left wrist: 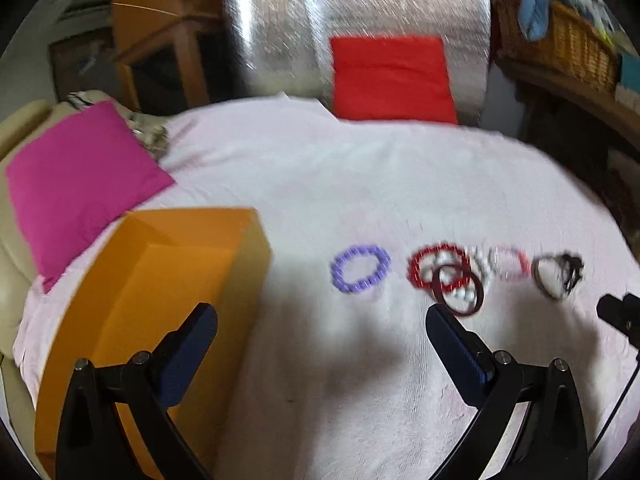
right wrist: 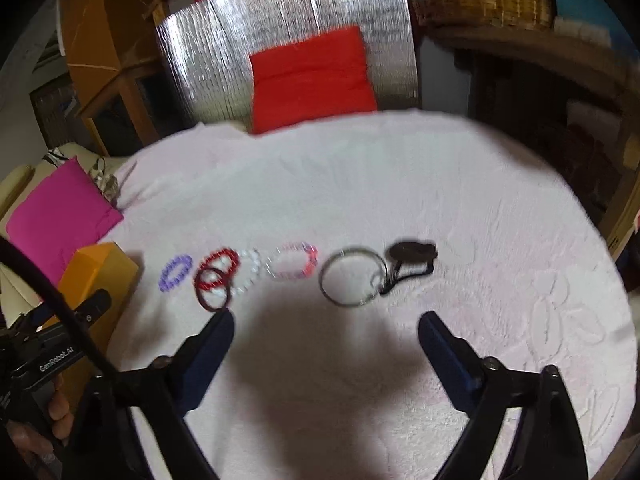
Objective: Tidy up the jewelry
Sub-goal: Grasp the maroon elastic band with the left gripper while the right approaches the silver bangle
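Note:
Several bracelets lie in a row on the pale pink cloth [left wrist: 360, 176]: a purple beaded bracelet [left wrist: 361, 268] [right wrist: 175, 271], a red beaded bracelet [left wrist: 438, 266] [right wrist: 218, 268] overlapped by a dark red bangle [left wrist: 459, 290] [right wrist: 212, 292], a white bead bracelet [right wrist: 249, 272], a pink bracelet [left wrist: 509, 263] [right wrist: 294, 261], a thin metal bangle [left wrist: 554, 276] [right wrist: 354, 276] and a black piece [right wrist: 412, 256]. An open orange box [left wrist: 160, 292] [right wrist: 100, 264] stands to the left. My left gripper [left wrist: 322, 316] is open above the cloth between box and bracelets. My right gripper [right wrist: 326, 320] is open, just short of the row.
A magenta cushion [left wrist: 76, 184] [right wrist: 60, 212] lies at the far left and a red cushion [left wrist: 392, 76] [right wrist: 312, 76] leans on a silver foil panel [left wrist: 280, 28] behind the cloth. A wicker basket [left wrist: 560, 44] sits on a shelf at the right. Both views are motion-blurred.

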`<state>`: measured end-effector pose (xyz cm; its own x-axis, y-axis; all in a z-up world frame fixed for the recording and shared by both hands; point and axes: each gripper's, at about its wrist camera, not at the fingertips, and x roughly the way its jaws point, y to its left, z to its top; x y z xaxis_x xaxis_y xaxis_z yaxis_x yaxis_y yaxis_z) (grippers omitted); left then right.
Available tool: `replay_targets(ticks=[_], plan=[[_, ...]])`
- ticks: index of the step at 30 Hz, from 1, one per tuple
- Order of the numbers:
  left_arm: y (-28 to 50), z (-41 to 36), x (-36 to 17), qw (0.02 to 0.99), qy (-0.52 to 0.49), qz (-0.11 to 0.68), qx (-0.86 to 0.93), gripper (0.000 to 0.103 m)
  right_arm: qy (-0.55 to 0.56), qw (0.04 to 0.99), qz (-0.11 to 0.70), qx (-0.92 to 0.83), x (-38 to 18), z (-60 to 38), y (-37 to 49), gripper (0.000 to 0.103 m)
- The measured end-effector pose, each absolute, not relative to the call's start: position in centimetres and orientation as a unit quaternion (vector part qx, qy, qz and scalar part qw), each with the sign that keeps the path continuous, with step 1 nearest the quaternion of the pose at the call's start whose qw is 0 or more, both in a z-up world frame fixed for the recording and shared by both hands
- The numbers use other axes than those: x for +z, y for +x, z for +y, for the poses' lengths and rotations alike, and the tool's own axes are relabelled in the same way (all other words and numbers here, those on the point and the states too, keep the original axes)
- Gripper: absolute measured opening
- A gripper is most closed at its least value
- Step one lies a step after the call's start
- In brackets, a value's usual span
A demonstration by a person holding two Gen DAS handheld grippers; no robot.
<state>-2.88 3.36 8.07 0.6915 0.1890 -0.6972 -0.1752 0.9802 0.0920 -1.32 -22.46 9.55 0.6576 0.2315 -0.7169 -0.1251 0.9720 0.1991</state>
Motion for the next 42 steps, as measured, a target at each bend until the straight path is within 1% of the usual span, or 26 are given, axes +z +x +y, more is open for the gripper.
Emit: replay_targets(ticks=[1, 5, 9, 13, 14, 16, 22, 28, 29, 30, 31, 32, 33, 35, 36, 38, 41, 42], plan=[[-2.5, 3.1, 7.7, 0.918, 0.016, 0.385, 0.096, 0.103, 0.071, 0.902, 0.415, 0.099, 8.9, -22.8, -0.8, 0.086], [-1.2, 2.3, 6.2, 0.911, 0.041, 0.403, 0.083, 0.103, 0.086, 0.884, 0.447, 0.105, 7.0, -23.4, 1.2, 0.082], [-0.3, 2.4, 5.2, 0.904, 0.027, 0.422, 0.06, 0.103, 0.093, 0.877, 0.463, 0.091, 6.1, -23.4, 3.2, 0.082], [0.7, 2.3, 4.8, 0.902, 0.002, 0.429, 0.033, 0.103, 0.102, 0.863, 0.49, 0.071, 4.4, -22.9, 5.3, 0.072], [1.0, 2.2, 4.8, 0.902, 0.0, 0.43, 0.028, 0.103, 0.103, 0.861, 0.493, 0.067, 4.1, -22.8, 5.7, 0.072], [1.6, 1.6, 4.5, 0.902, -0.008, 0.431, 0.013, 0.103, 0.09, 0.866, 0.489, 0.05, 3.8, -22.4, 6.3, 0.072], [3.2, -0.3, 4.0, 0.902, -0.021, 0.432, -0.01, 0.103, 0.074, 0.878, 0.472, 0.034, 3.8, -21.5, 7.1, 0.059], [4.3, -1.5, 3.6, 0.898, -0.04, 0.437, -0.025, 0.103, 0.083, 0.881, 0.463, 0.053, 3.9, -22.3, 6.6, 0.056], [4.3, -1.6, 3.6, 0.898, -0.042, 0.437, -0.028, 0.099, 0.091, 0.88, 0.463, 0.056, 3.9, -22.6, 6.5, 0.055], [4.3, -1.7, 3.6, 0.898, -0.044, 0.437, -0.032, 0.095, 0.099, 0.879, 0.464, 0.059, 4.0, -23.0, 6.4, 0.052], [4.2, -1.9, 3.5, 0.897, -0.042, 0.438, -0.034, 0.083, 0.105, 0.877, 0.465, 0.062, 4.1, -23.3, 6.2, 0.033], [4.3, -2.1, 3.4, 0.896, -0.039, 0.44, -0.035, 0.07, 0.113, 0.874, 0.467, 0.067, 4.3, -23.7, 6.1, 0.029], [4.2, -2.2, 3.3, 0.895, -0.038, 0.444, -0.038, 0.065, 0.119, 0.873, 0.467, 0.071, 4.4, -24.0, 6.0, 0.029], [4.1, -2.3, 3.1, 0.894, -0.04, 0.445, -0.042, 0.047, 0.122, 0.874, 0.465, 0.076, 4.7, -24.3, 5.8, 0.029], [4.0, -2.4, 3.2, 0.894, -0.04, 0.444, -0.043, 0.043, 0.119, 0.875, 0.464, 0.074, 4.8, -24.4, 5.7, 0.029], [3.6, -2.4, 3.5, 0.896, -0.039, 0.439, -0.048, 0.037, 0.122, 0.873, 0.466, 0.077, 4.9, -24.8, 5.3, 0.029], [2.9, -1.9, 3.9, 0.896, -0.048, 0.437, -0.059, 0.032, 0.157, 0.865, 0.468, 0.085, 5.1, -26.0, 5.0, 0.03], [2.6, -1.7, 4.0, 0.895, -0.054, 0.439, -0.065, 0.032, 0.162, 0.867, 0.464, 0.085, 5.3, -26.2, 5.0, 0.034]])
